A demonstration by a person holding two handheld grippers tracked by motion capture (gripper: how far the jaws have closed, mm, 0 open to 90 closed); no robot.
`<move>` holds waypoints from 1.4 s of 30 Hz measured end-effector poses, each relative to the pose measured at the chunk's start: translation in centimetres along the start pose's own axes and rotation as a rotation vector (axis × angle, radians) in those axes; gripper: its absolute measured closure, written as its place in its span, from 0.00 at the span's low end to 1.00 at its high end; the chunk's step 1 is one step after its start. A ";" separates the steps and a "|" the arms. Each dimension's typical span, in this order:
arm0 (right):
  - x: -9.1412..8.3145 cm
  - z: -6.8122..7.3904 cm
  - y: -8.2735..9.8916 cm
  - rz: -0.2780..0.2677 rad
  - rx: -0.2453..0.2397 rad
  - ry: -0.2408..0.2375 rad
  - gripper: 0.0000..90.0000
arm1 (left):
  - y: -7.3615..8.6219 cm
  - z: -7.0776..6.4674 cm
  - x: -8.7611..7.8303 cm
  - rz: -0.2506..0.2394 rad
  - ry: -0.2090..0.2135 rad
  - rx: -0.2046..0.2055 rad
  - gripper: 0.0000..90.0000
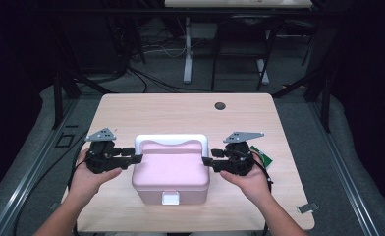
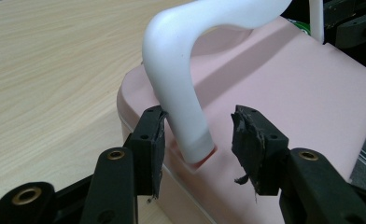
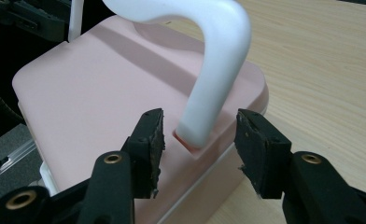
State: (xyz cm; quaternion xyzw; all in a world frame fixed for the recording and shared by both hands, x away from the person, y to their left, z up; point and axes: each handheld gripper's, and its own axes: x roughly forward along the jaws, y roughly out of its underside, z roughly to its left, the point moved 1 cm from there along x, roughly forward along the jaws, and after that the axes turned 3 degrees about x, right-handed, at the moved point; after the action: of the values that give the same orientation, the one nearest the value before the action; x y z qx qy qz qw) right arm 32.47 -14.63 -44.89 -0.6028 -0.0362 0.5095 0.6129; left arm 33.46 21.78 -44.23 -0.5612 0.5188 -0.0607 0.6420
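A pink box [image 1: 171, 169] with a raised white handle [image 1: 171, 140] stands on the wooden table [image 1: 180, 110], near its front. My left gripper [image 1: 137, 158] is at the box's left side and my right gripper [image 1: 206, 161] at its right side. In the left gripper view the jaws [image 2: 197, 135] straddle the handle's foot [image 2: 176, 79] where it enters the pink lid [image 2: 288, 84]; one pad sits right against it, the other stands off. In the right gripper view the jaws [image 3: 200, 135] stand on either side of the handle's other foot [image 3: 218, 70] with gaps on both sides, above the lid [image 3: 102, 88].
A white latch [image 1: 171, 198] is on the box's front face. A dark round hole [image 1: 220, 105] marks the far part of the table. A small green item [image 1: 265, 158] lies behind my right hand, and a grey clip [image 1: 306, 208] sits at the front right corner.
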 end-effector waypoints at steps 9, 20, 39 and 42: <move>1.3 0.2 -0.4 -0.006 -0.006 -0.027 0.60 | 0.0 0.2 0.4 0.000 -0.010 -0.002 0.65; 1.0 0.5 -0.2 -0.032 -0.030 0.009 0.73 | 0.2 -0.4 0.5 -0.018 -0.041 0.030 0.69; 0.5 1.4 0.4 -0.053 -0.074 0.049 0.82 | 0.8 -1.1 -0.2 -0.039 -0.053 0.045 0.81; 0.3 1.5 0.5 -0.050 -0.075 0.040 0.83 | 0.8 -1.2 -0.2 -0.037 -0.047 0.047 0.81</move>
State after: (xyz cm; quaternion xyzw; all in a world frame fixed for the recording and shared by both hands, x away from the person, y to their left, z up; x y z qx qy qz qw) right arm 31.35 -13.51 -45.10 -0.6344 -0.0579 0.4800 0.6031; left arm 32.04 21.44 -44.54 -0.5568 0.4918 -0.0713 0.6656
